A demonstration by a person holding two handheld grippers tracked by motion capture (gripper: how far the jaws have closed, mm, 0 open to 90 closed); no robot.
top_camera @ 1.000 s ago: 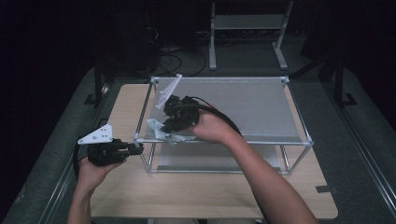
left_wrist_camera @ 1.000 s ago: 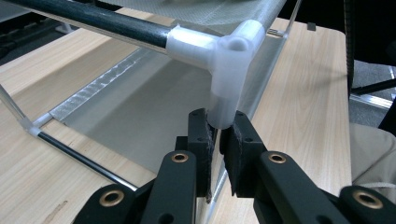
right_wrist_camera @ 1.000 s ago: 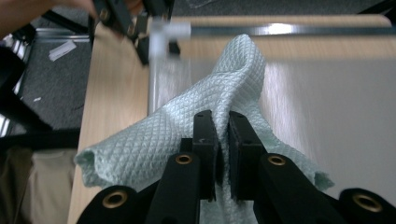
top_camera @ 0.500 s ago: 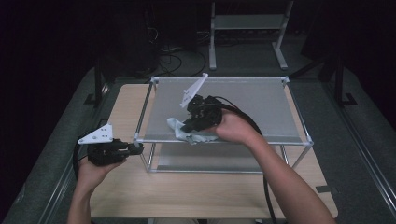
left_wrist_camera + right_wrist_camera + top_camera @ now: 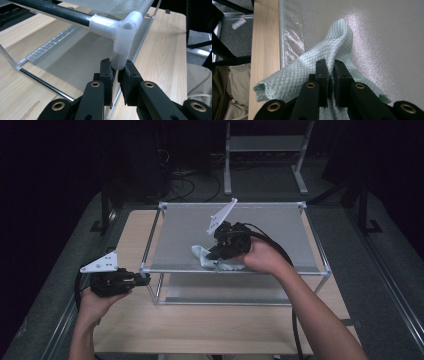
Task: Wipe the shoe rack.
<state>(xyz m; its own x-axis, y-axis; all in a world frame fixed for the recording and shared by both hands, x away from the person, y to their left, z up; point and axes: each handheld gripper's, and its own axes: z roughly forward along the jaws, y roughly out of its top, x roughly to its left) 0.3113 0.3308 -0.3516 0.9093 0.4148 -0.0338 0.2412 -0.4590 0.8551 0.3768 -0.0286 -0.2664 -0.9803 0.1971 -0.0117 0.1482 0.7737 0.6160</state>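
the right claw [image 5: 331,82] is pinched tight on a pale green cloth [image 5: 299,75] lying on the mesh rack [image 5: 280,220]; the left claw [image 5: 118,77] is clamped narrowly around the rack's corner leg [image 5: 119,58].

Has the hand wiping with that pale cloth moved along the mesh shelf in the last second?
Yes. The right gripper and its cloth slid rightward along the mesh shelf, away from the shelf's front-left corner.

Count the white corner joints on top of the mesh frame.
4: near left, by the left gripper, corner joint; far left; far right; near right. Joints lower down the frame are too faint to count.
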